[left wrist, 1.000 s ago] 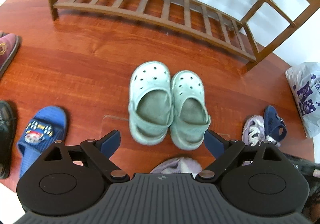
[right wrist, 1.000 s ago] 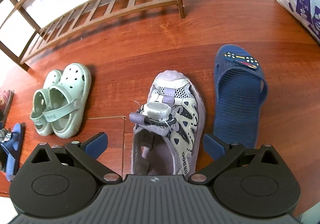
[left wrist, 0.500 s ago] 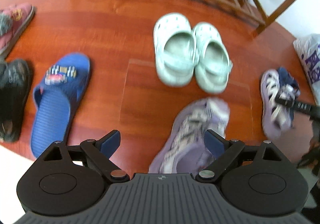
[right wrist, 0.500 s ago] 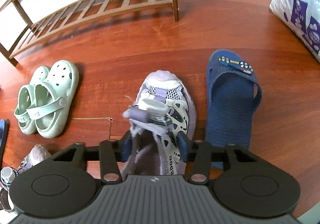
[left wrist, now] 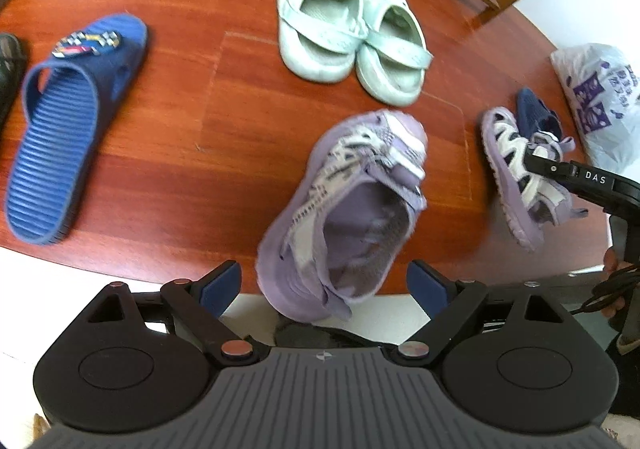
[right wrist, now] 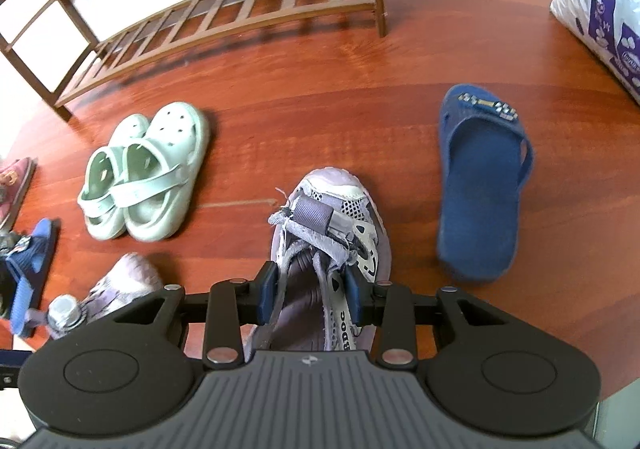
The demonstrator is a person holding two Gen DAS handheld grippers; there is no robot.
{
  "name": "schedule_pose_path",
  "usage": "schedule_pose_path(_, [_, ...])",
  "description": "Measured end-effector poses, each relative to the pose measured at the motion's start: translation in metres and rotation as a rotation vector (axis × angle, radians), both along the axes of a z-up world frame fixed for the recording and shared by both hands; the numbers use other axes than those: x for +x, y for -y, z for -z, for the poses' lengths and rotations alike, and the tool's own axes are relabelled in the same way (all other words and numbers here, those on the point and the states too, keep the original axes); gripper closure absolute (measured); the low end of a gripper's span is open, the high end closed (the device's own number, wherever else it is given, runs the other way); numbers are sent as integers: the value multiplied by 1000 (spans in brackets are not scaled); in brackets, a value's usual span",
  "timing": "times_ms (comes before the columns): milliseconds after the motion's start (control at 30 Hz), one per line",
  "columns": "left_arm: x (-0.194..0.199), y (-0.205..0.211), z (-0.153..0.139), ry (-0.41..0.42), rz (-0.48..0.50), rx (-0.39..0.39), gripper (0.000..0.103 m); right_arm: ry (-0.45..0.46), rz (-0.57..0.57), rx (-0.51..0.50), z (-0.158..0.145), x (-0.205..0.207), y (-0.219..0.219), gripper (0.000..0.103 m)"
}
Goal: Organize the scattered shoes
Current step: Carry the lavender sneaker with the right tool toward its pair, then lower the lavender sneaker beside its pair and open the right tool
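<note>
**Right jaws close on one purple sneaker; left swings over its mate**

Since a second ago the right gripper (right wrist: 310, 295) has gone from wide open to pinching the collar of the purple sneaker (right wrist: 340, 225), and its jaws are closing further at this moment, blue pads pressed against the shoe's two sides. From the left wrist view that same sneaker (left wrist: 516, 173) looks tilted in the right gripper's hold, seemingly off the floor. The left gripper (left wrist: 324, 287) has meanwhile left the mint clogs (left wrist: 348, 37) and now hangs over the second purple sneaker (left wrist: 352, 209), jaws spread wide, the heel between the fingers but untouched.

Further out, the clogs sit as a pair on the wooden floor (right wrist: 320, 89) in front of the shoe rack (right wrist: 224, 21), which shows no shoes on the parts in view. One blue slipper (right wrist: 480, 185) lies just right of the gripped sneaker; its mate (left wrist: 68, 125) lies well apart at the far left, with a printed plastic bag (right wrist: 604, 5) by the wall.

My reading: one sneaker is secured, the other about to be taken, so the purple pair can travel to the rack together.
</note>
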State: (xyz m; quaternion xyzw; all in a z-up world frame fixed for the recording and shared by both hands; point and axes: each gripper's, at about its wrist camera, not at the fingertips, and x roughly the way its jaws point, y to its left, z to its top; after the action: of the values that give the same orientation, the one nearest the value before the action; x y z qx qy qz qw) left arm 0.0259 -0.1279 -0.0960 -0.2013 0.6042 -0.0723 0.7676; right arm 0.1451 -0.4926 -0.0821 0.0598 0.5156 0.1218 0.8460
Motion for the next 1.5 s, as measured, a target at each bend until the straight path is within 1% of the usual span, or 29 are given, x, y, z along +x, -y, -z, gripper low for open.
schedule_pose_path(33, [0,3,1,0,16,-23,13,-3,-3,5,-1,-4,-2,63])
schedule_pose_path(167, [3,15,4,-1,66,-74,13,-13,-14,25,-3,-19,-10,63])
schedule_pose_path(433, [15,44,12,-15,166,-90,13,-24,-40,37,-5,-37,-18,63])
schedule_pose_path(633, [20,60,9,10,224,-118,13,-28,-80,32,-4,-49,-35,63])
schedule_pose_path(767, [25,61,7,14,231,-114,13,-24,-109,15,-3,-53,-48,63])
schedule_pose_path(900, [22,53,7,2,223,-107,12,-18,-129,2,-2,-54,-60,63])
schedule_pose_path(1233, [18,14,-9,16,173,-87,12,-13,-191,-67,3,-54,-99,61])
schedule_pose_path(1400, [20,2,-17,41,172,-57,12,-20,-193,-77,7,-56,-109,56])
schedule_pose_path(1500, [22,-2,-20,55,175,-39,12,-17,-178,-68,7,-56,-109,49])
